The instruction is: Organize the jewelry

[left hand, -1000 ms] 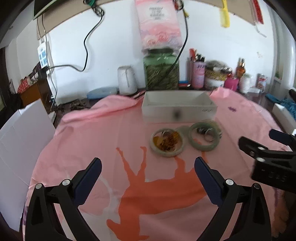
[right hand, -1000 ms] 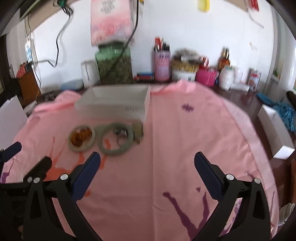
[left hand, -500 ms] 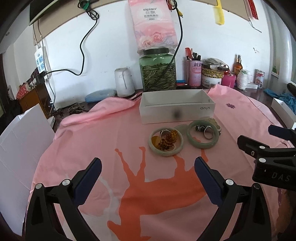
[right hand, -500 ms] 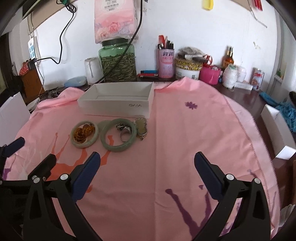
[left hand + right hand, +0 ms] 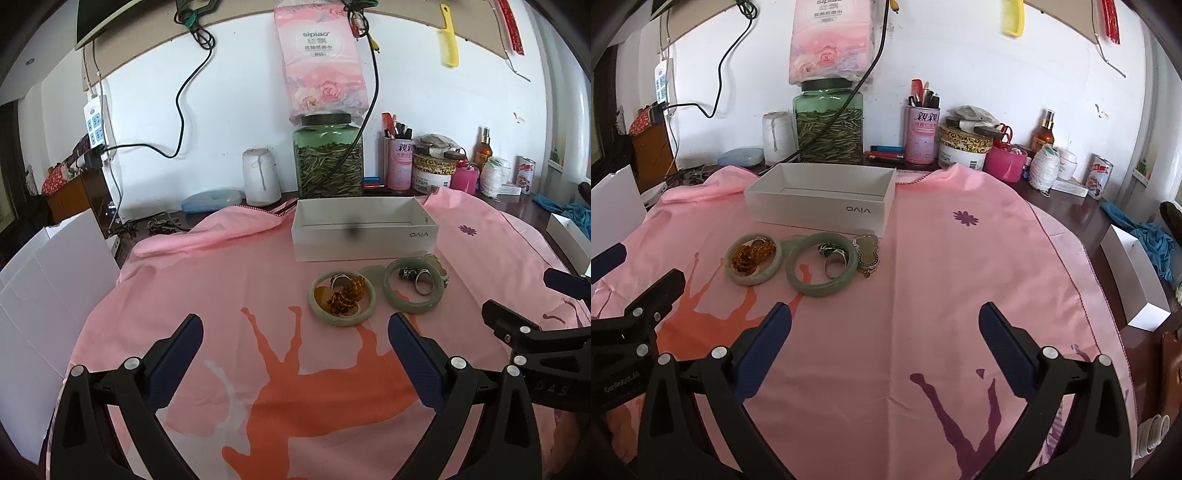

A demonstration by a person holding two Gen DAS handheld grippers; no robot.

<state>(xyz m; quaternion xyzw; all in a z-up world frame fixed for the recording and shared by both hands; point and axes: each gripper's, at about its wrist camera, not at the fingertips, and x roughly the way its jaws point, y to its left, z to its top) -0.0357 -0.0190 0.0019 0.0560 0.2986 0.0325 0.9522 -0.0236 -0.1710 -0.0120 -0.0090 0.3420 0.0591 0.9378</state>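
Note:
Two jade bangles lie on the pink cloth in front of a white open box. The left bangle rings an amber bead bracelet and a ring. The right bangle rings two silver rings. A pale pendant lies right of it. My left gripper is open and empty, nearer than the jewelry. My right gripper is open and empty, to the near right of it.
A green glass jar, a pink pen cup, tins and bottles line the wall behind the box. White cardboard stands at the table's left edge. A white box sits off the right edge.
Both grippers have pulled back and risen slightly, so the jewelry and box sit a little farther off. Both stay open and empty. The jewelry has not moved.

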